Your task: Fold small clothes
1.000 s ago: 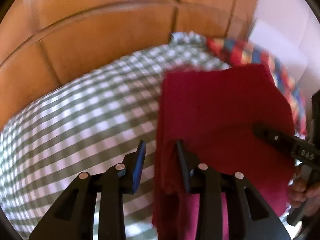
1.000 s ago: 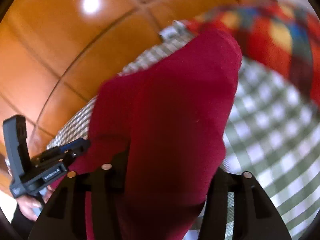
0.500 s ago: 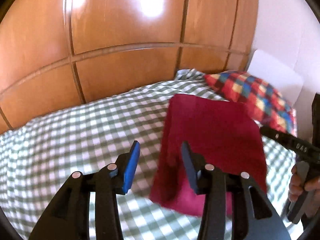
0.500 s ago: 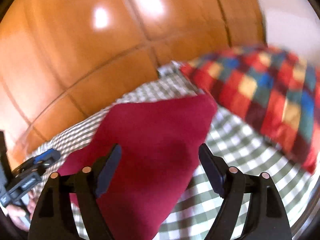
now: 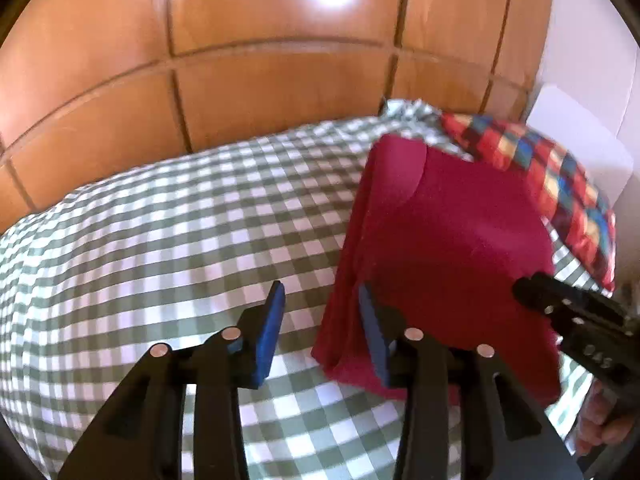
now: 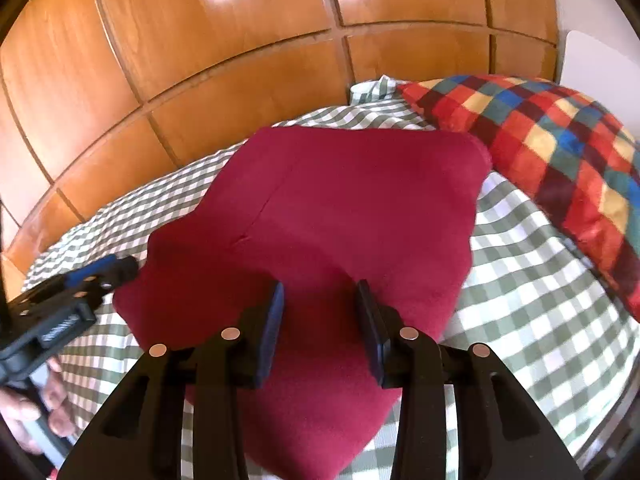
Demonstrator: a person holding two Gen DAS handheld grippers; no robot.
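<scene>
A dark red folded garment (image 6: 340, 216) lies flat on the green-and-white checked bedsheet (image 5: 180, 232); it also shows in the left wrist view (image 5: 448, 240). My left gripper (image 5: 320, 320) is open and empty, at the garment's left near edge, one finger over cloth, one over the sheet. My right gripper (image 6: 320, 312) is open and empty, just above the near part of the garment. Each gripper shows in the other's view: the left gripper (image 6: 100, 276) at the garment's left edge, the right gripper (image 5: 560, 312) at its right edge.
A red, blue and yellow checked pillow (image 6: 560, 160) lies on the bed just right of the garment. A glossy wooden panelled headboard (image 5: 260, 60) stands behind the bed. A white wall (image 5: 592, 80) is at the far right.
Both grippers let go of the red garment, which now lies flat on the bed. They pulled back, then came down close over its near edge again, jaws narrower.
</scene>
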